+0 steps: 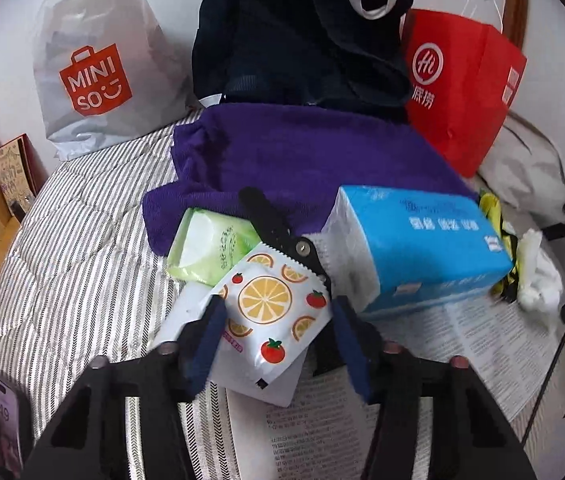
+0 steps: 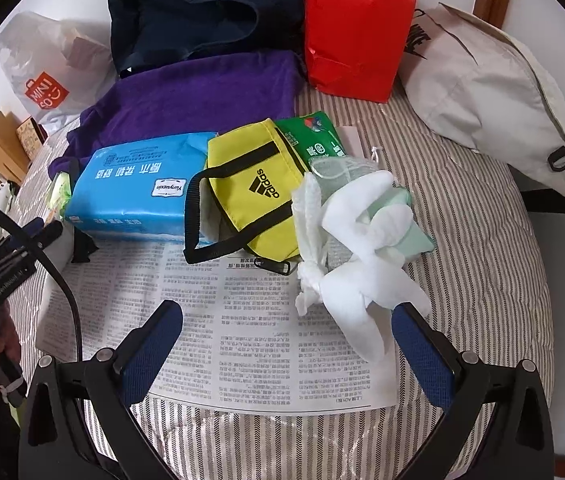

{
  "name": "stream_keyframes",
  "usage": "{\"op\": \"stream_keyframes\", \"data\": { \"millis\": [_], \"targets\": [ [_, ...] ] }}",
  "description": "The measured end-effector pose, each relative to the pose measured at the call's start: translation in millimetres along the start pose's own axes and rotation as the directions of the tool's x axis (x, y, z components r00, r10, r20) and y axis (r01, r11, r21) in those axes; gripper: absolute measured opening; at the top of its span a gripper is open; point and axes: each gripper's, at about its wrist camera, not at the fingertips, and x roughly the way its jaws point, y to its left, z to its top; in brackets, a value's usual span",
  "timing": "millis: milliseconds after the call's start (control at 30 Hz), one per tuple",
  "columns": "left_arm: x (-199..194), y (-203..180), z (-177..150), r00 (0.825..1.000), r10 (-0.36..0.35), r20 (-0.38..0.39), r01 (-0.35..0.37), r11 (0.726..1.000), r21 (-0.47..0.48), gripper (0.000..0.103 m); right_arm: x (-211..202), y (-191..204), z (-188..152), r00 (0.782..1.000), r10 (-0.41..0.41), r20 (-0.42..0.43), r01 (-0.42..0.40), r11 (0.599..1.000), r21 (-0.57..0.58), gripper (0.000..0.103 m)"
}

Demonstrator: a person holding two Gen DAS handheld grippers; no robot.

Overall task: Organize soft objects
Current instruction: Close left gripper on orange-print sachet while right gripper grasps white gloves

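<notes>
Left wrist view: the left hand-held gripper (image 1: 278, 334) stands partly open around an orange-print packet (image 1: 272, 312); whether its blue pads press it I cannot tell. At 11 o'clock beyond lies a green tissue pack (image 1: 210, 246), at 1 o'clock a blue tissue pack (image 1: 422, 244), and at 12 o'clock a purple towel (image 1: 302, 152) on the striped bed (image 1: 82, 248). Right wrist view: the right hand-held gripper (image 2: 286, 348) gapes wide and empty over a newspaper (image 2: 242, 320), a white cloth (image 2: 358, 248) at 1 o'clock, a yellow pouch (image 2: 250, 196) at 12.
</notes>
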Motion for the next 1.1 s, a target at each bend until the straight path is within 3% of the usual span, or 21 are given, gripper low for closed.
{"op": "stream_keyframes", "data": {
  "millis": [267,467,567,800,1100],
  "targets": [
    [-8,1,11,0.998,-0.059,0.030,0.060,0.998,-0.020,0.022,0,-1,-1,1.000,-0.001,0.001,0.001,1.000,0.000,0.103],
    [-3,10,10,0.996,-0.087,0.027,0.089,0.993,-0.078,0.019,2,-12,2,1.000,-0.011,0.004,0.011,0.999,0.034,0.103],
    [3,13,9,0.996,-0.092,0.022,0.093,0.991,-0.092,0.011,3,-19,6,1.000,-0.019,0.008,0.019,0.999,0.049,0.103],
    [8,19,10,0.992,-0.125,0.028,0.127,0.984,-0.128,0.007,3,-29,14,0.999,-0.030,0.031,0.028,0.998,0.064,0.103],
    [-21,17,20,0.989,-0.117,0.095,0.127,0.985,-0.113,0.007,14,-34,26,0.998,-0.031,0.051,0.028,0.998,0.053,0.102]
  ]
}}
